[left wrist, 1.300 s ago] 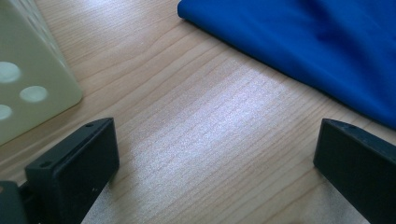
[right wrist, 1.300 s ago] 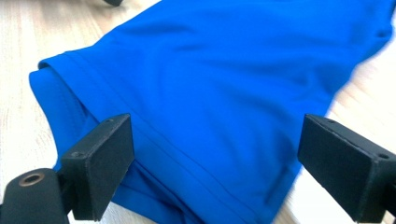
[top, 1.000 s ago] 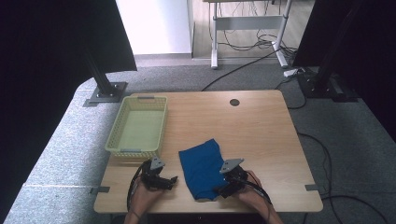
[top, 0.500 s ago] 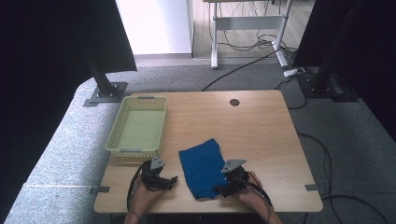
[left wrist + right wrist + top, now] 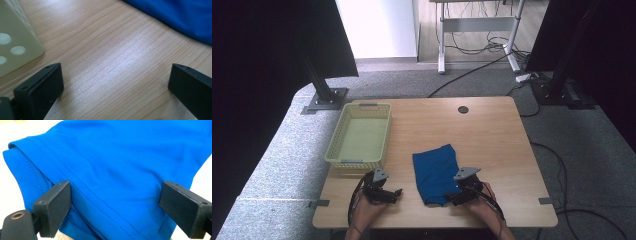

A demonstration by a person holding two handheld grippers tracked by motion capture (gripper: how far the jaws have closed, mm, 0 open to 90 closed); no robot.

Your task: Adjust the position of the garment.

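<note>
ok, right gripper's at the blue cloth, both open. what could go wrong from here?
1. The right gripper stands open over the folded blue fabric cloth at its stitched hem; closing may pinch only the top layer, so the fold opens on lifting.
2. The left gripper is open over bare wooden table, apart from the cloth, so a one-sided lift could drag it.

A wooden table [image 5: 492,135] carries a blue cloth [image 5: 437,171] and a yellow basket [image 5: 360,136].
</note>
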